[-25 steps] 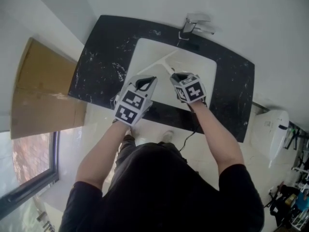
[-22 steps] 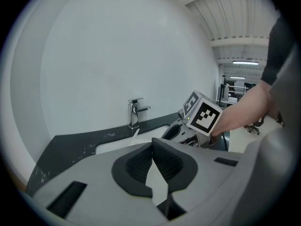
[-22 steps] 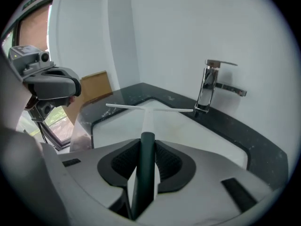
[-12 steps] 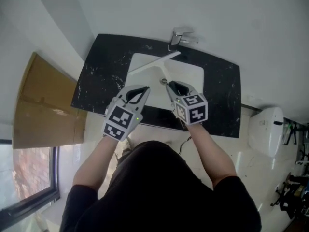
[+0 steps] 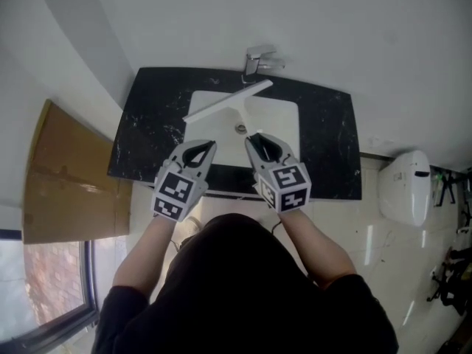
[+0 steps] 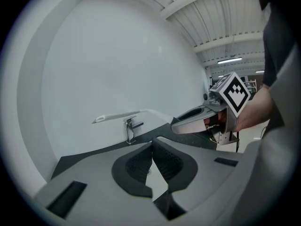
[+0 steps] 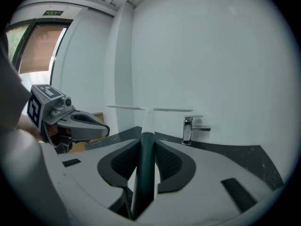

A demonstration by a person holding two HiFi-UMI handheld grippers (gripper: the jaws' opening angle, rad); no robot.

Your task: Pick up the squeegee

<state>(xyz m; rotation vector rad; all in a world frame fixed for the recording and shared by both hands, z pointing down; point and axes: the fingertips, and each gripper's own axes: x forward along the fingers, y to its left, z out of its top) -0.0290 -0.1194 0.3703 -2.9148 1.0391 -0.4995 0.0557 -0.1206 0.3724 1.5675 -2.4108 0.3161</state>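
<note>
Pickup looks done; right gripper (image 7: 146,147) clamps the dark handle of the white-bladed plastic squeegee (image 5: 227,100) above the white basin (image 5: 212,130); left gripper (image 6: 153,149) jaws together, empty; next calls for a steady hold.

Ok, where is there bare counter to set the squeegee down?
Bare: the black counter left of the basin, and right of it. Crowded: the back strip at the faucet; the front strip is narrow.
</note>
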